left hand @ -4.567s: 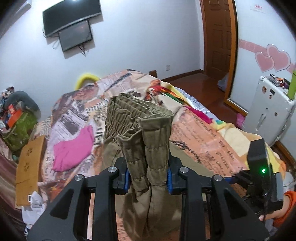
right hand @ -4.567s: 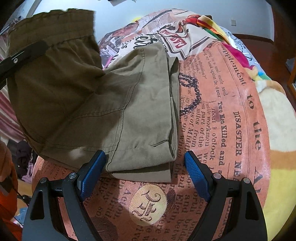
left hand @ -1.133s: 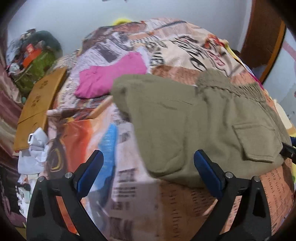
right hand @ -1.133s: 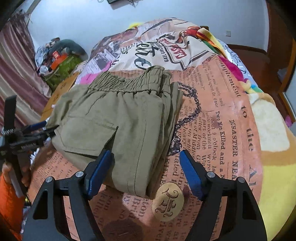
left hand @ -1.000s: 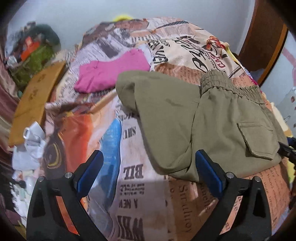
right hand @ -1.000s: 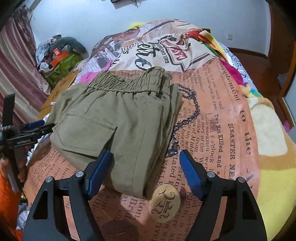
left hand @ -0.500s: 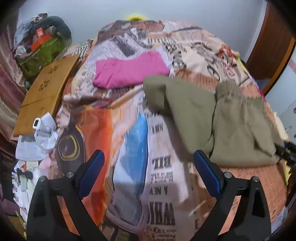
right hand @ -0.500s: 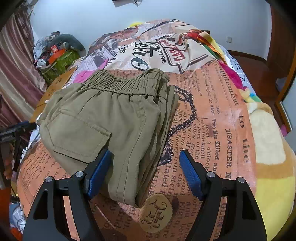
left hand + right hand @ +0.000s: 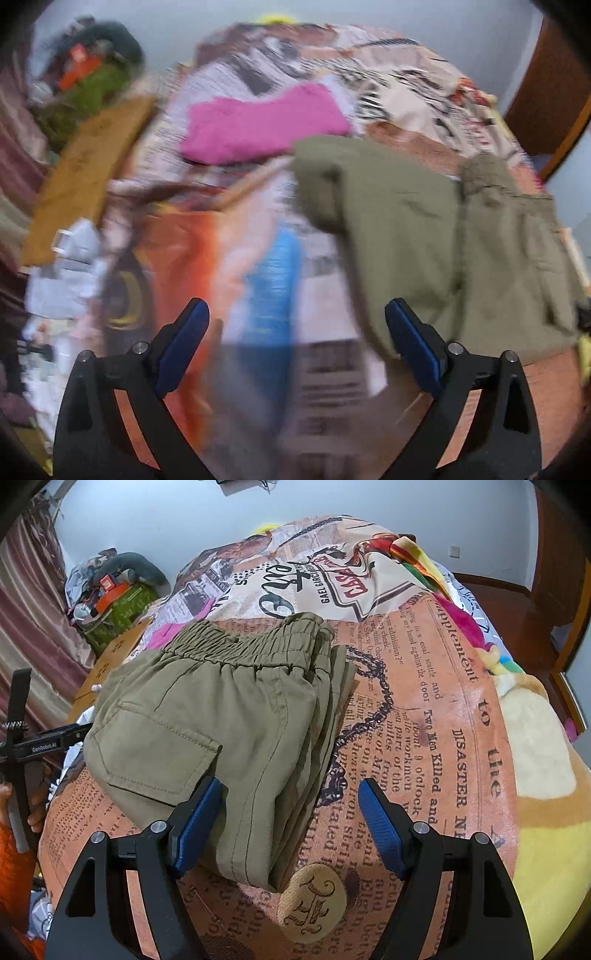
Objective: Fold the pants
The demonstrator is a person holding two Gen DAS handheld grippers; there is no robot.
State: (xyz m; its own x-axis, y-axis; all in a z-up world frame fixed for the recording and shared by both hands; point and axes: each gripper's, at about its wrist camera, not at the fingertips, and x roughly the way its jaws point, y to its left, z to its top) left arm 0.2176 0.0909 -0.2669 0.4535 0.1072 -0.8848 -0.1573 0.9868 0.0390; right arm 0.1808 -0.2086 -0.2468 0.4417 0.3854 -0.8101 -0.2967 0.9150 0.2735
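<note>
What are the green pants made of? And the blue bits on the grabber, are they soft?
The pants look like matte woven cotton: stitched seams, a sewn patch pocket, a gathered stretchy waistband, soft folds. Exact fibre cannot be told. The blue pads on the right gripper look like rubbery plastic with a fine bumpy grip texture; probably a bit soft, but that is a guess.
</note>
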